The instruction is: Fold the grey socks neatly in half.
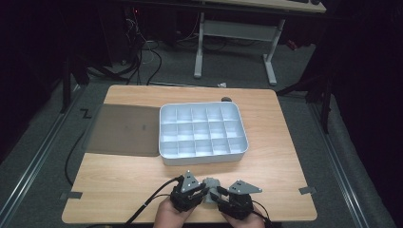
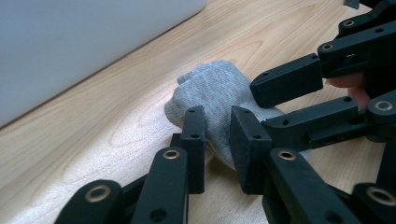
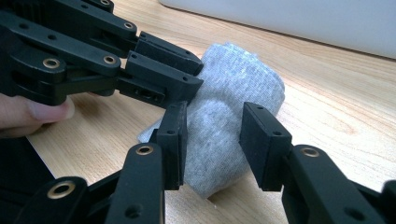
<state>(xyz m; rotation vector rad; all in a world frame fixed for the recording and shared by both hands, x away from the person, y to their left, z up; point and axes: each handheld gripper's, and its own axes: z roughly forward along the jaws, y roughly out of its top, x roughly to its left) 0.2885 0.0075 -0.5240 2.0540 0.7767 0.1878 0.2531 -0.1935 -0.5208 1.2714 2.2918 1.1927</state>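
One wooden table (image 1: 266, 142); one white compartment tray (image 1: 203, 157) of fifteen cells; one grey mat (image 1: 123, 129); one grey cloth (image 1: 212, 182); two grippers (image 1: 195, 192) (image 1: 227, 195).

Both grippers hide the near end of the grey sock (image 1: 211, 184) in the high view, and the person's hands run off the bottom edge. In the left gripper view, the white tray (image 2: 70, 42) is blurred and cropped; whether the left gripper (image 2: 215, 135) pinches the cloth is unclear.

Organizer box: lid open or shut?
Open. The organizer box shows its empty compartments from above, and its tinted lid lies flat on the table beside it.
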